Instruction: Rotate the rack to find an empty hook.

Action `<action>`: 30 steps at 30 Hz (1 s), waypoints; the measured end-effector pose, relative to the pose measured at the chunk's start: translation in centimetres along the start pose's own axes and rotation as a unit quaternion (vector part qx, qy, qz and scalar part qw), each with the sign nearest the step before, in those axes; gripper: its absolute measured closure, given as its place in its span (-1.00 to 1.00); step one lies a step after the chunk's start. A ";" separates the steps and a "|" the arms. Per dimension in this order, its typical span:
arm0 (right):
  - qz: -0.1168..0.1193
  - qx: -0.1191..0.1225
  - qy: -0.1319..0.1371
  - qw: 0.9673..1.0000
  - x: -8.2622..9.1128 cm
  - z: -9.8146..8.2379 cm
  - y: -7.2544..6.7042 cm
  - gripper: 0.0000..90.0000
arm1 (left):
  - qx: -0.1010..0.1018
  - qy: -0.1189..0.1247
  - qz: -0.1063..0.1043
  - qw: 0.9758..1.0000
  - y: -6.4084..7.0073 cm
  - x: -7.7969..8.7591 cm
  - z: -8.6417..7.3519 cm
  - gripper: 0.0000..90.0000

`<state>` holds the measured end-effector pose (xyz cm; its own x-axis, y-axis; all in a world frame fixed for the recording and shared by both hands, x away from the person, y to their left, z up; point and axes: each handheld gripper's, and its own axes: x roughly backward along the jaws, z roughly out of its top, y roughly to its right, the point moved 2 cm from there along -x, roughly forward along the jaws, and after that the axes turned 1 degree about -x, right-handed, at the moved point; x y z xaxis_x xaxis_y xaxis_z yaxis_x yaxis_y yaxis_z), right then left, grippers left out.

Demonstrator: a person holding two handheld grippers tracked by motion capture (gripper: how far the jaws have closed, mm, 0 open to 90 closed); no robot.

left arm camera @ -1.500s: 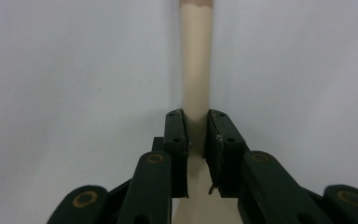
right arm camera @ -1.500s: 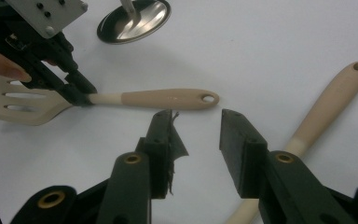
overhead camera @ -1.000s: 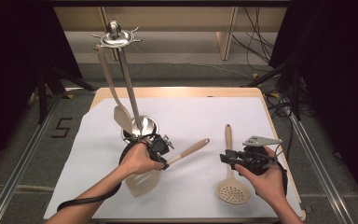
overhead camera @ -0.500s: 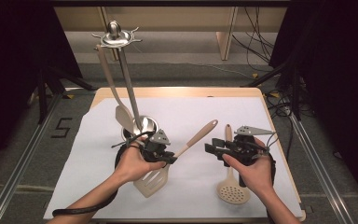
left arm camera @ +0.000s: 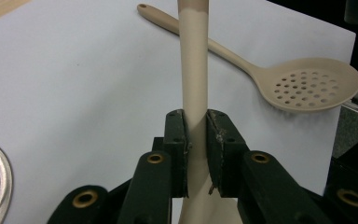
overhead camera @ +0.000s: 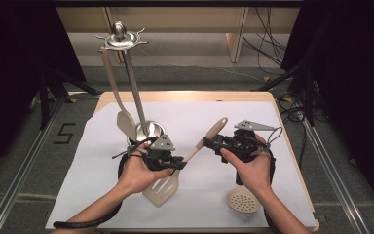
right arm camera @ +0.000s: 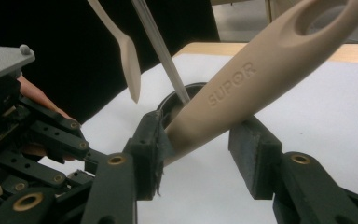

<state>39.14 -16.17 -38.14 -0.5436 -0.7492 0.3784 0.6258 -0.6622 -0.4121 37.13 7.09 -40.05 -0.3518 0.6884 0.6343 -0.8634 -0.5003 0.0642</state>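
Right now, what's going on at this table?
A person is handing a beige slotted spatula between two tools. The left tool is clamped on the spatula's handle, holding it off the white sheet. The right tool has its jaws around the handle's far end; they have just been opening and are not gripping. A skimmer lies on the sheet, and a spoon hangs from the rack.

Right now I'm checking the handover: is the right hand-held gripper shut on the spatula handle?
Open. The right hand-held gripper straddles the spatula handle; one pad touches, the other stands clear.
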 end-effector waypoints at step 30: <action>0.105 0.088 0.016 0.990 1.2 2.6 -3.5 0.67 | -0.022 0.059 -0.060 0.996 -0.5 2.2 2.7 0.26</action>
<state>37.77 -14.77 -34.08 -0.4066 -0.8720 0.2725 0.8129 -0.4814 -0.3278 37.70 7.47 -36.62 -0.2825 0.7999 0.5295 -0.9162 -0.3885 0.0980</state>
